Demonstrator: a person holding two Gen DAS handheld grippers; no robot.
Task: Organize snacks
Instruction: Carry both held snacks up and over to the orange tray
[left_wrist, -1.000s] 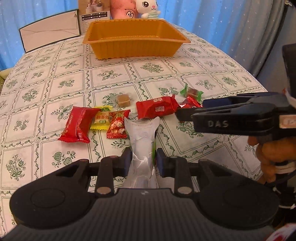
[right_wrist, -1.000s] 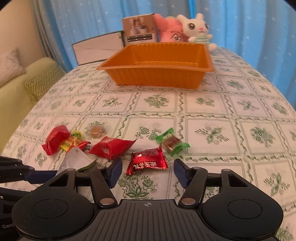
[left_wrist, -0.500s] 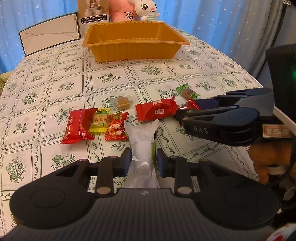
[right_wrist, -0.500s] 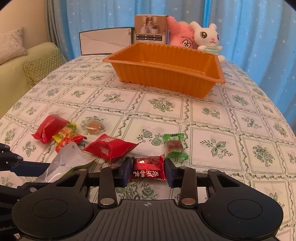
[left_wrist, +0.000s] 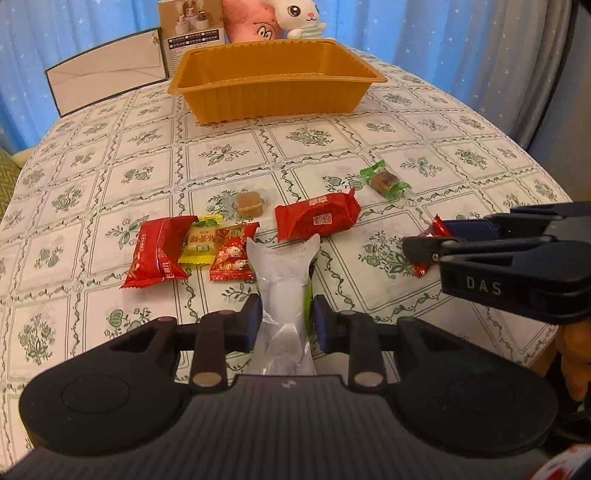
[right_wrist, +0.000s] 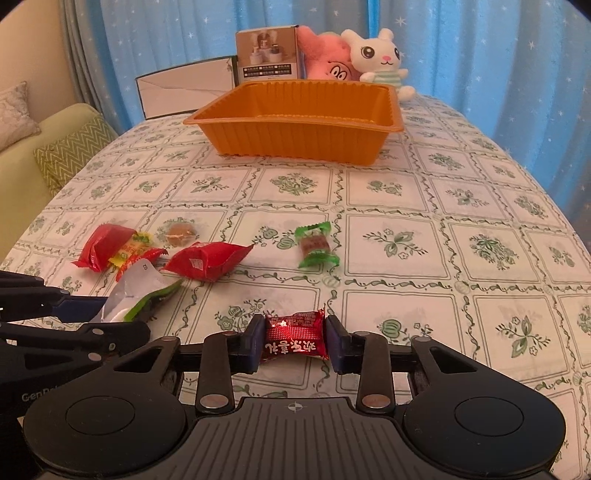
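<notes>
My left gripper (left_wrist: 283, 320) is shut on a silver snack packet (left_wrist: 282, 291) with a green side, held above the table; it also shows in the right wrist view (right_wrist: 136, 295). My right gripper (right_wrist: 294, 339) is shut on a shiny red candy (right_wrist: 293, 334), lifted off the cloth; it shows at the right of the left wrist view (left_wrist: 428, 245). The empty orange tray (left_wrist: 273, 79) stands at the far side (right_wrist: 295, 118). On the table lie a red packet (left_wrist: 317, 218), a green-wrapped candy (left_wrist: 384, 181), a brown candy (left_wrist: 249, 202) and a cluster of red and yellow packets (left_wrist: 192, 249).
A plush rabbit (right_wrist: 380, 59), a pink plush (right_wrist: 325, 55), a small box (right_wrist: 267, 55) and a white card (right_wrist: 184, 88) stand behind the tray. A green sofa (right_wrist: 44, 155) is left of the table. The table edge curves off at the right (left_wrist: 535, 177).
My right gripper closed on the shiny red candy and lifted it off the table. My left gripper kept holding the silver packet and rose slightly.
</notes>
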